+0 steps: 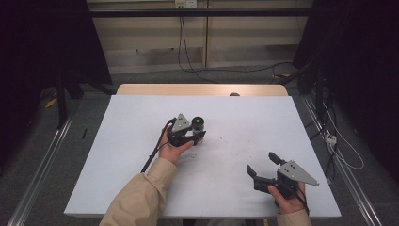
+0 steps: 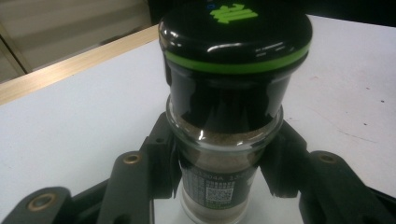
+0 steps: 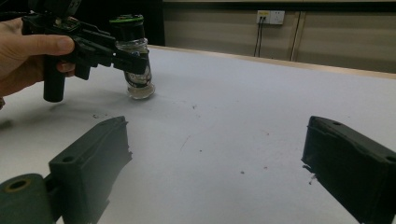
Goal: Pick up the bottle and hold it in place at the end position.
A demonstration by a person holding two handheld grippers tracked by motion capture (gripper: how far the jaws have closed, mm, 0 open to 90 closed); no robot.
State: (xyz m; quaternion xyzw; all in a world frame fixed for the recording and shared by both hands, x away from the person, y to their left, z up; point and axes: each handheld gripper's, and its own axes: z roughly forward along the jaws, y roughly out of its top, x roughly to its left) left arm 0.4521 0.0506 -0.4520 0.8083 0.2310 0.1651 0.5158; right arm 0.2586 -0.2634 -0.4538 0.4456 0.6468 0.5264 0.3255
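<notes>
Nearest the person, at about 5 o'clock on the white worktop [image 1: 141, 141], the right hand-held gripper [image 1: 264, 163] rests low over the surface in the right hand [image 1: 288, 200], its grey three-cornered plate on top; its jaws stand wide apart with only bare worktop between them, as the right gripper view makes plain. Farther in, close to the centre and a little toward 11 o'clock, the left hand-held gripper [image 1: 195, 136] is held by the left hand [image 1: 171, 149], a beige sleeve [image 1: 141, 195] running back toward 7 o'clock. Its jaws are closed around the glass body of a small jar [image 2: 224, 140], one jaw pressing on each side just below the cap. The jar has a black cap [image 2: 236, 30] with a green band and a green mark on top, holds a brownish powder, and bears a dark label with a small printed code. In the right gripper view the jar [image 3: 135, 60] stands upright with its base at the worktop surface, though whether it touches cannot be told. Beyond it, at 12 o'clock, lies the worktop's wooden far edge [image 1: 202, 89], then a beige wall [image 1: 150, 33] with hanging cables [image 1: 182, 42].
</notes>
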